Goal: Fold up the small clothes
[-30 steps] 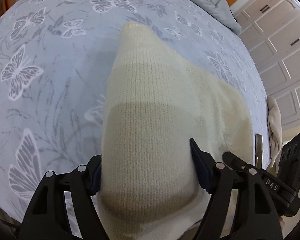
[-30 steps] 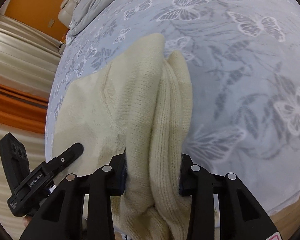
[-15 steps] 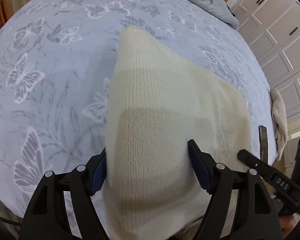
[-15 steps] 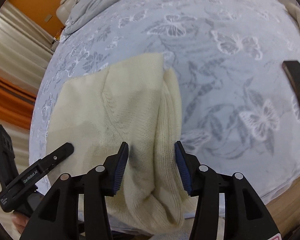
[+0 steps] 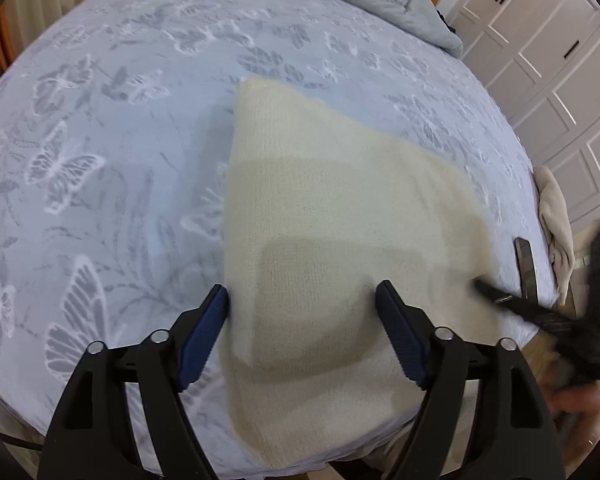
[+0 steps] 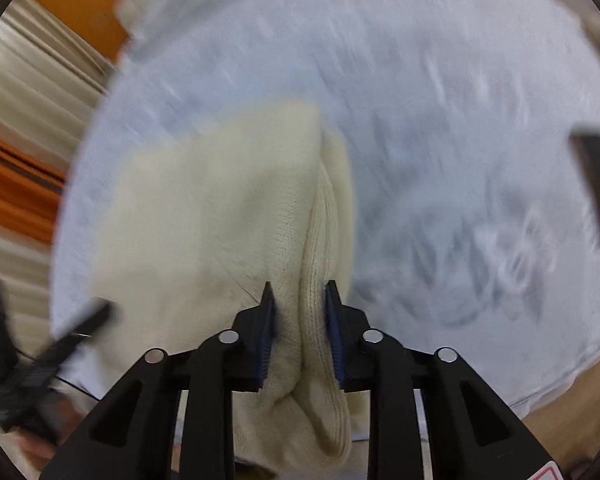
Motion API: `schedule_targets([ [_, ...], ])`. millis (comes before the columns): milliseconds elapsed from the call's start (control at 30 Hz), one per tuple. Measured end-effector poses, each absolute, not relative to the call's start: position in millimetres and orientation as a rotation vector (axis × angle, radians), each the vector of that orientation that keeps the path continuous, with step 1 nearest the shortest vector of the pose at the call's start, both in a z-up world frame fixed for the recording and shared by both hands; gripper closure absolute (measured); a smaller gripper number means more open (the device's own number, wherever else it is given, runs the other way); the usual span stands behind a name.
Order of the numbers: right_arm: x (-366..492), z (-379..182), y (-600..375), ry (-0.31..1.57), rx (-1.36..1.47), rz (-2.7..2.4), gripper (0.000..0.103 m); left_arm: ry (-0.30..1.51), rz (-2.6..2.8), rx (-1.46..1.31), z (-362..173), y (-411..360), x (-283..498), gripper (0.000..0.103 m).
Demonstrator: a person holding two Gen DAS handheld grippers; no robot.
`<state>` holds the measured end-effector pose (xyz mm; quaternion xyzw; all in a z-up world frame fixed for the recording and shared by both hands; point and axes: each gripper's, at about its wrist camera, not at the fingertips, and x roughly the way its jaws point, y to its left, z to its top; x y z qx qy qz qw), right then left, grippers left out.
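You're handling a cream sweater (image 5: 332,216) that's looking like soft, matt, ribbed knit. It's lying on a bed (image 5: 120,140) wearing smooth pale-blue cloth with woven butterflies. Your left hand-held gripper (image 5: 302,298) is showing matt black plastic, ridged blue pads (image 5: 202,338) and shiny metal pins.

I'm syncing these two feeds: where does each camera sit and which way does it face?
Left wrist: behind the open left tongs, looking across the bed over the cream sweater.
Right wrist: behind the right tongs, shut on a bunched sweater fold; blurred.
Both show the sweater, the bed, a dark phone and the other tongs.
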<state>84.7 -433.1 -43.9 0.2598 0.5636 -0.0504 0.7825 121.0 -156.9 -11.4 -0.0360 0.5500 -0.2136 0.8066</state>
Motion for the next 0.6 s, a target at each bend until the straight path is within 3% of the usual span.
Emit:
schedule_targets([
  [67, 83.4, -43.3, -437.8, 1.200, 0.596, -0.110, 0.067, 1.163, -0.445, -0.079, -13.5, -157.5, 119.7, 0.024],
  [100, 83.6, -37.9, -439.2, 1.186, 0.592, -0.114, 0.054, 1.150, -0.445, -0.089, -12.8, -155.4, 119.8, 0.024],
  [167, 87.1, -36.6, -439.2, 1.207, 0.534, -0.145, 0.039, 1.154, -0.439, -0.128, -14.9, -148.8, 122.7, 0.018],
  [267, 95.4, -56.8, -443.3, 1.274, 0.615, -0.079, 0.033, 1.226, -0.469, -0.252, -32.6, -140.1, 132.2, 0.013],
  [333, 100.3, -76.4, -455.5, 1.300, 0.796, -0.026, 0.033, 1.298, -0.497, -0.341, -53.0, -136.9, 139.8, 0.008],
  [367, 101.4, -85.6, -458.6, 1.297, 0.894, 0.005, 0.040, 1.324, -0.518, -0.391, -61.6, -135.2, 142.8, 0.008],
  [400, 103.9, -90.4, -458.7, 1.287, 0.945, 0.050, 0.053, 1.364, -0.541, -0.453, -72.4, -133.5, 146.7, 0.008],
  [433, 104.6, -91.7, -458.4, 1.278, 0.973, 0.065, 0.056, 1.389, -0.546, -0.497, -78.0, -131.6, 148.7, 0.010],
  [500, 104.7, -80.8, -453.0, 1.265, 0.944, 0.052, 0.068, 1.400, -0.541, -0.528, -73.3, -129.3, 148.8, 0.024],
  [533, 104.5, -71.6, -448.3, 1.257, 0.902, 0.040, 0.069, 1.387, -0.541, -0.503, -64.6, -130.4, 145.9, 0.033],
  [600, 99.8, -41.4, -432.4, 1.204, 0.813, 0.027, 0.070, 1.338, -0.553, -0.440, -40.9, -132.4, 138.1, 0.039],
])
